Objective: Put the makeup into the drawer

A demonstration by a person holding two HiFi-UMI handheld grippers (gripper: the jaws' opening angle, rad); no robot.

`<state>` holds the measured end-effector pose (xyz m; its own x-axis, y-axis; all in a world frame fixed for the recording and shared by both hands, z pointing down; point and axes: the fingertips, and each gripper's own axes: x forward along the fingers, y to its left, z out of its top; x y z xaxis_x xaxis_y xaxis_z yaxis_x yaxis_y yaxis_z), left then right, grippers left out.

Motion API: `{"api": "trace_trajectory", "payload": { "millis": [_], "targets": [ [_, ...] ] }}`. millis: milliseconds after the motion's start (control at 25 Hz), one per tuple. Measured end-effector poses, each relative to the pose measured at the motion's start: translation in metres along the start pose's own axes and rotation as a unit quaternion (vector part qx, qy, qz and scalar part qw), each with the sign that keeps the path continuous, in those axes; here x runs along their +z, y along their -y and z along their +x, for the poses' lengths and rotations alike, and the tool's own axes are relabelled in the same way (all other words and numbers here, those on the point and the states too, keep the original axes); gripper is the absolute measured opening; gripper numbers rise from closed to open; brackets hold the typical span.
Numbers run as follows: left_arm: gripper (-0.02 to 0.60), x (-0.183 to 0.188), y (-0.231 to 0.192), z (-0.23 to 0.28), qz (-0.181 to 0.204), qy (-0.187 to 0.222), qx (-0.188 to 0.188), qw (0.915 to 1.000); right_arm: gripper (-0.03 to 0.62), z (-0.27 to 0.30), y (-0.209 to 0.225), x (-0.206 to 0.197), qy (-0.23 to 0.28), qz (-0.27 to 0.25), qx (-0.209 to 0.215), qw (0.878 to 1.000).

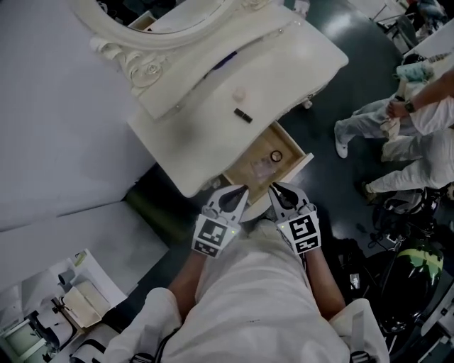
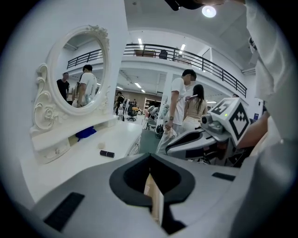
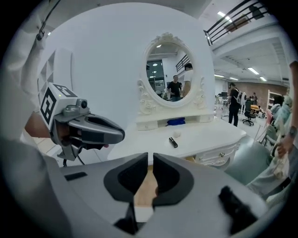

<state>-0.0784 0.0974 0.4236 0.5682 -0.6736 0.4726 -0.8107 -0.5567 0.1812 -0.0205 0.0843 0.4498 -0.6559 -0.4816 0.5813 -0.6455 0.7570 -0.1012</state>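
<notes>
A white vanity table (image 1: 213,106) has its drawer (image 1: 246,167) pulled open toward me. Inside lie a small round ring-shaped piece (image 1: 276,156) and a clear item (image 1: 261,170). On the tabletop rest a black lipstick (image 1: 243,115) (image 2: 106,154) (image 3: 173,142) and a small pale pink round piece (image 1: 240,93) (image 3: 177,135). My left gripper (image 1: 239,191) (image 2: 150,158) hovers at the drawer's near left edge, shut and empty. My right gripper (image 1: 275,190) (image 3: 150,160) sits beside it at the drawer's near right, jaws a narrow slit apart with nothing between them.
An oval mirror (image 1: 163,21) (image 3: 168,76) stands at the back of the table, with a blue item (image 2: 85,133) (image 3: 176,122) on the shelf under it. People (image 1: 397,135) stand to the right. Black equipment (image 1: 411,276) lies on the floor at the lower right.
</notes>
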Motion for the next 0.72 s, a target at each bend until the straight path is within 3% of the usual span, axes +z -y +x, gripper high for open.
{"api": "trace_trajectory", "payload": {
  "millis": [280, 720],
  "targets": [
    [0.010, -0.018, -0.033, -0.012, -0.030, -0.007, 0.007, 0.9995, 0.095, 0.060, 0.000, 0.013, -0.030, -0.032, 0.011, 0.999],
    [0.010, -0.046, -0.090, -0.033, -0.075, -0.022, 0.038, 0.9962, 0.192, 0.165, 0.054, 0.024, -0.071, -0.083, -0.024, 0.994]
  ]
}}
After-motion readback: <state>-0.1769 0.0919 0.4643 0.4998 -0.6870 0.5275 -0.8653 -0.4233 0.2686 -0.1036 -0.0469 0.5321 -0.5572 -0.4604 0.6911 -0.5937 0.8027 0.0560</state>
